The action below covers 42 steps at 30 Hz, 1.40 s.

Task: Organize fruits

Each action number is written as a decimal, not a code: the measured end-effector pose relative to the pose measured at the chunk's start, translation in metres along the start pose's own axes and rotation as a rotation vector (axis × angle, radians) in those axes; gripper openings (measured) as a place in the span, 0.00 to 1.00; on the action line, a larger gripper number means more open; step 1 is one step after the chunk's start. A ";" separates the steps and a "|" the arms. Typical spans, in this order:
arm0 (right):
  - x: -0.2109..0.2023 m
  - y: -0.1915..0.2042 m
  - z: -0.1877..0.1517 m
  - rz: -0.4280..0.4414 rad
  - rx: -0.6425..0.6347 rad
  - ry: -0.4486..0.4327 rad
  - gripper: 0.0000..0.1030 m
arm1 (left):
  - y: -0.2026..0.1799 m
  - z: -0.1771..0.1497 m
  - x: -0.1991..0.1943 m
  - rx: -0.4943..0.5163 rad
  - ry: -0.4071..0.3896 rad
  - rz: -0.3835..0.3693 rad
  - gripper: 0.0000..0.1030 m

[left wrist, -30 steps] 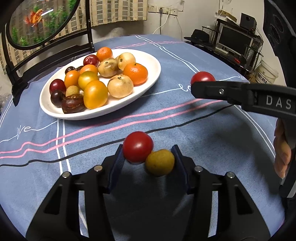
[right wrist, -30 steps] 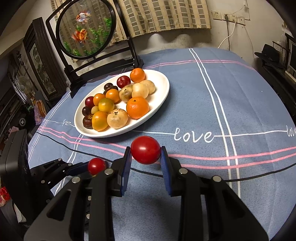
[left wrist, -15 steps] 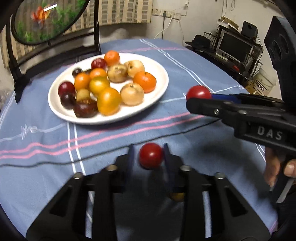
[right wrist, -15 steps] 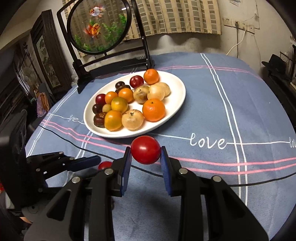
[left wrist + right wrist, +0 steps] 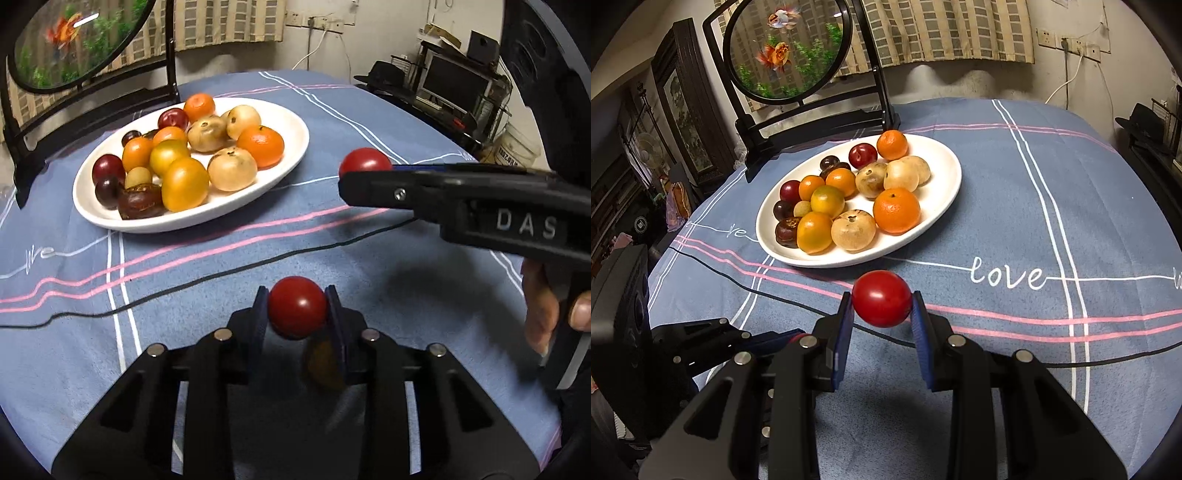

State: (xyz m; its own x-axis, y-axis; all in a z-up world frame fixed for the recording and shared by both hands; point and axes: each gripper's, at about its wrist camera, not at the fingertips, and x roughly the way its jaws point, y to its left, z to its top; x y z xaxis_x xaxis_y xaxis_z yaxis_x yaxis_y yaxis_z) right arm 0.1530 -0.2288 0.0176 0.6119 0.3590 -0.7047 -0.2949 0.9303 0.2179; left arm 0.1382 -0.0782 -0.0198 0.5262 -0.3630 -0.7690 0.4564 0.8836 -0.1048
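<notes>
fruits: left wrist view. the left gripper [image 5: 297, 314] has its jaws closing on a red tomato [image 5: 297, 312], both pads pressed to its sides, above the blue tablecloth [image 5: 184, 295]. a yellowish fruit [image 5: 321, 365] lies on the cloth beneath the right-hand finger, partly hidden by it. the white plate [image 5: 291, 122] stands well beyond, filled with mandarins, plums, dates and pale brown fruits. the right gripper [image 5: 364, 173] enters from the right edge, seen side-on, clamped on a second red tomato [image 5: 364, 160]; a hand [image 5: 546, 314] grips its handle

right wrist view. the right gripper [image 5: 882, 306] holds the second red tomato [image 5: 882, 298] tightly between its blue pads [image 5: 919, 321], raised over the cloth just short of the plate [image 5: 945, 162]. the left gripper [image 5: 783, 338] sits low at left, mostly hidden; only a sliver of red shows at its tip. a round fish picture on a black stand [image 5: 786, 48] rises behind the plate
</notes>
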 end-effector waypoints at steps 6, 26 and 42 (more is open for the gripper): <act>0.001 0.004 -0.002 0.000 -0.021 0.004 0.31 | 0.002 0.002 -0.002 -0.015 0.007 0.009 0.31; -0.003 0.004 -0.004 0.013 -0.017 -0.003 0.31 | -0.006 -0.008 -0.030 -0.051 -0.050 -0.001 0.31; -0.005 0.007 -0.006 0.019 -0.024 -0.001 0.31 | -0.030 -0.032 -0.032 0.020 -0.095 0.112 0.58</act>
State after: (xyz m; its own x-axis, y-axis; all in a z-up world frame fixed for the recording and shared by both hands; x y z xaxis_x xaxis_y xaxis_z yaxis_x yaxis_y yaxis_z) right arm 0.1433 -0.2247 0.0190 0.6069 0.3770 -0.6997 -0.3244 0.9212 0.2149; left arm 0.0848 -0.0835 -0.0122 0.6396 -0.2896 -0.7120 0.4047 0.9144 -0.0084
